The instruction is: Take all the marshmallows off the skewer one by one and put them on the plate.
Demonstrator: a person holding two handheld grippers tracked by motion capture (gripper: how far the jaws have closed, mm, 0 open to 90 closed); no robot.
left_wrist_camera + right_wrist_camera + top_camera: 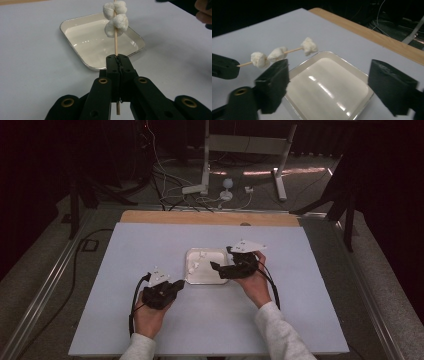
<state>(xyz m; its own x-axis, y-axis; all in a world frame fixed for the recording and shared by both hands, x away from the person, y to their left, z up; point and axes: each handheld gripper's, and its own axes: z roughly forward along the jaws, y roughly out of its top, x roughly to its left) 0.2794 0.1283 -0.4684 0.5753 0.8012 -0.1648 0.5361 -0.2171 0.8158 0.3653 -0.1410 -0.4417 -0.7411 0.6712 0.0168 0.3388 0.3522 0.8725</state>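
Observation:
A thin wooden skewer carries white marshmallows; the right gripper view shows three on the skewer. My left gripper is shut on its lower end and holds it tilted over the near left corner of a white square tray. In the high view the left gripper sits just left of and nearer than the tray. My right gripper hovers over the tray's right side. Its jaws stand wide apart over the tray, and the right gripper has nothing between its jaws.
A pale sheet covers the table, with a wooden edge at the back. Beyond it are cables and a white stand on the floor. Metal rails run along both sides of the table.

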